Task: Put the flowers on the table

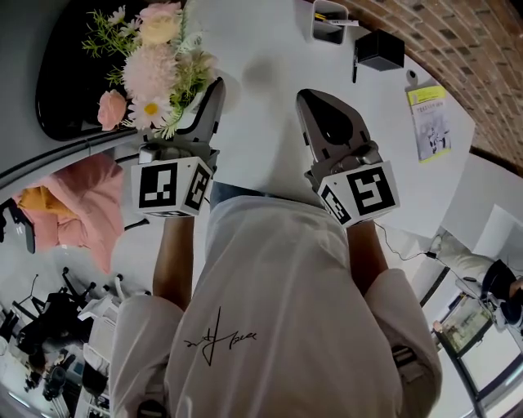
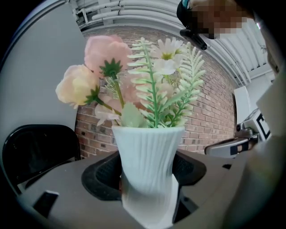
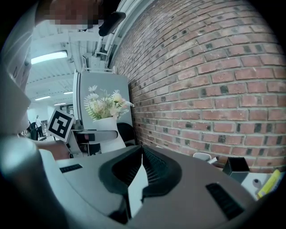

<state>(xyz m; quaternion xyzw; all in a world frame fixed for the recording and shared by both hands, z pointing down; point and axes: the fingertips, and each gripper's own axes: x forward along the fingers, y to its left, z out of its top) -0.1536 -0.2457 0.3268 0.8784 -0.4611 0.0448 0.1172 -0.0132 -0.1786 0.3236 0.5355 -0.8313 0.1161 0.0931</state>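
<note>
My left gripper is shut on a white ribbed vase of artificial flowers: pink and cream blooms, daisies and green fern sprigs. It holds the vase upright in the air at the left edge of the white table; in the head view the blooms hide the vase. To its right, above the table, my right gripper is shut with nothing in it, its pads pressed together. From the right gripper view the bouquet shows off to the left.
A black chair stands behind the flowers. At the table's far side are a white pen holder, a black box and a yellow-green booklet. A brick wall runs beyond. Pink cloth lies lower left.
</note>
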